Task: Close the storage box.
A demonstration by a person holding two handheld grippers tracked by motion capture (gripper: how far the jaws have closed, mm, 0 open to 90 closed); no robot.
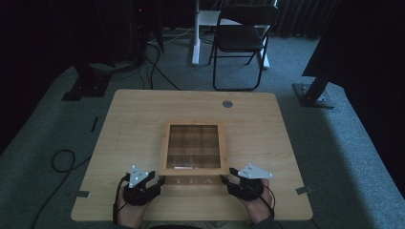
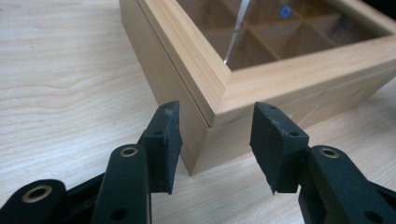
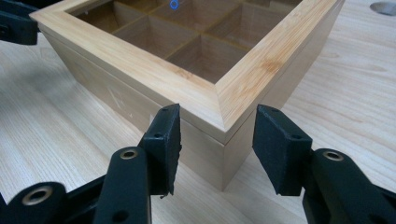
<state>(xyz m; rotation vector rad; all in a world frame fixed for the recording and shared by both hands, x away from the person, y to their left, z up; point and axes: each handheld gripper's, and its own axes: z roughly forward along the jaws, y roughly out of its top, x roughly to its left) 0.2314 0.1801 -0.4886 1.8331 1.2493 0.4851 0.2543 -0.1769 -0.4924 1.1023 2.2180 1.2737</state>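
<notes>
Two near box [image 1: 194,144] corners, each between open gripper jaws

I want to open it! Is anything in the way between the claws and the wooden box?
No. Each claw, left and right, is open at a near corner of the wooden box, nothing between.

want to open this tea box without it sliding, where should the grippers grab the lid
Probably the lid's two near corners, one hand-held gripper each, from the person's side. The seam under the lid frame runs around both corners, and the left gripper and right gripper already straddle them, jaws open.
</notes>
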